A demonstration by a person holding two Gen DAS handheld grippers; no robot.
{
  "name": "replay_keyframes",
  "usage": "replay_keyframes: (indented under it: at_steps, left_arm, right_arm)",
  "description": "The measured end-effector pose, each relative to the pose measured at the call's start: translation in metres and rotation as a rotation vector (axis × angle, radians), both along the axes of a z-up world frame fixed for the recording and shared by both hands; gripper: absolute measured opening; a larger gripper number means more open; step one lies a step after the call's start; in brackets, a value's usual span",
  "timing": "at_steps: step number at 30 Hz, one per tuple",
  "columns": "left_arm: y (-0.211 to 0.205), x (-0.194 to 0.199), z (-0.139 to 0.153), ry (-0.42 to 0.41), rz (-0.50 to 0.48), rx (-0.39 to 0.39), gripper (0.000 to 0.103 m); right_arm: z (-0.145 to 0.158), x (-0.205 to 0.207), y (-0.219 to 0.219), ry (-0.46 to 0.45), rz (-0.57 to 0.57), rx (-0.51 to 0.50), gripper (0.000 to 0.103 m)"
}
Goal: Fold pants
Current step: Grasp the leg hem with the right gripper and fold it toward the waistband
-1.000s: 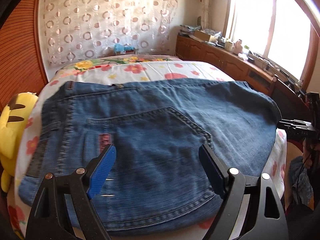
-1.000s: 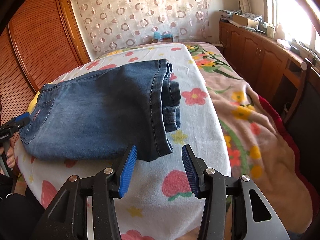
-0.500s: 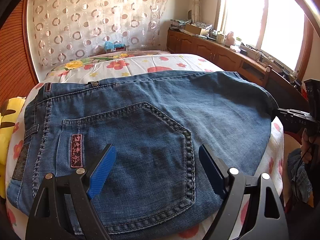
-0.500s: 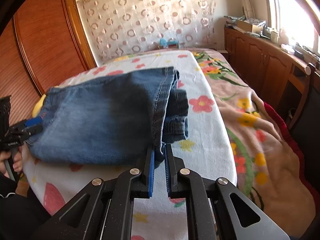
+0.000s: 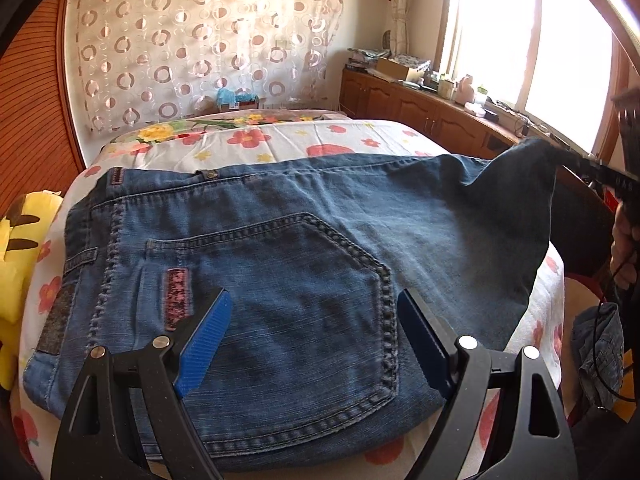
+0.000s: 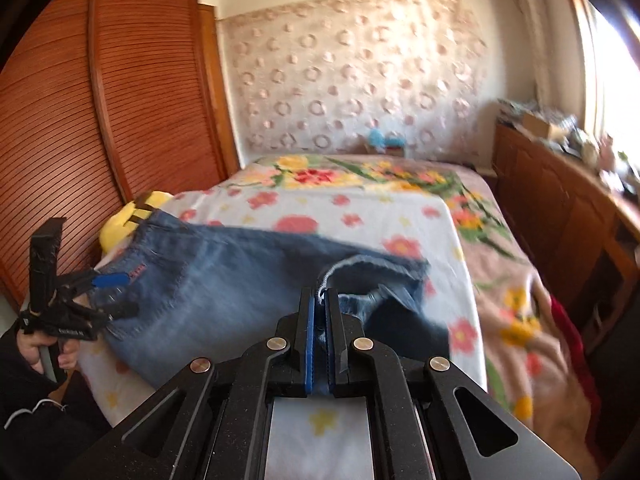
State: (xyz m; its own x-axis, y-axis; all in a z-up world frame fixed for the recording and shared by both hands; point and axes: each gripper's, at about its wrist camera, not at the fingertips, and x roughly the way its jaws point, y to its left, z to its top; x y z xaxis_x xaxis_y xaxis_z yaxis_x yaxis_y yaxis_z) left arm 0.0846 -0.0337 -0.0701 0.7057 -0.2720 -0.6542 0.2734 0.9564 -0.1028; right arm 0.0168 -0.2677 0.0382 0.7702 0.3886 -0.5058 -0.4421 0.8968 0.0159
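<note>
While the right gripper [image 6: 319, 312] pinches the hem end of the pants [image 5: 304, 264] | pants stretch sideways toward the left gripper [image 5: 312, 332] | left gripper wide, holding nothing, over the pocket end.

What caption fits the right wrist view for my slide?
Right gripper shut on the jeans hem, corner raised off the floral bed.

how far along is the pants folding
Done: the blue denim jeans lie on the floral bed sheet, legs apparently already doubled over. In hand: the right tool is shut on the hem end, lifting it. Left: carry it toward the waistband; the open left tool hovers over the back pocket.
</note>
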Motion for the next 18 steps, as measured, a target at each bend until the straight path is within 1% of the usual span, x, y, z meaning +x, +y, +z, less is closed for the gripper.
replay_keyframes:
  at_steps: [2,9,15,17,18]
  left_arm:
    - [0.004,-0.002,0.003,-0.008,0.013,-0.002,0.085]
    - [0.029,-0.004,0.006,-0.024,0.067,-0.019,0.085]
    - [0.054,-0.011,0.003,-0.023,0.119,-0.035,0.085]
    - [0.06,-0.013,0.001,-0.02,0.134,-0.037,0.085]
    - [0.063,-0.013,0.001,-0.019,0.138,-0.037,0.085]
  right_arm:
    - [0.008,0.005,0.017,-0.02,0.044,-0.001,0.004]
    - [0.02,0.027,0.074,-0.055,0.186,-0.03,0.004]
    - [0.024,0.044,0.115,-0.036,0.298,-0.004,0.004]
    - [0.021,0.048,0.124,-0.021,0.336,0.002,0.004]
    - [0.019,0.052,0.121,-0.016,0.34,-0.003,0.004]
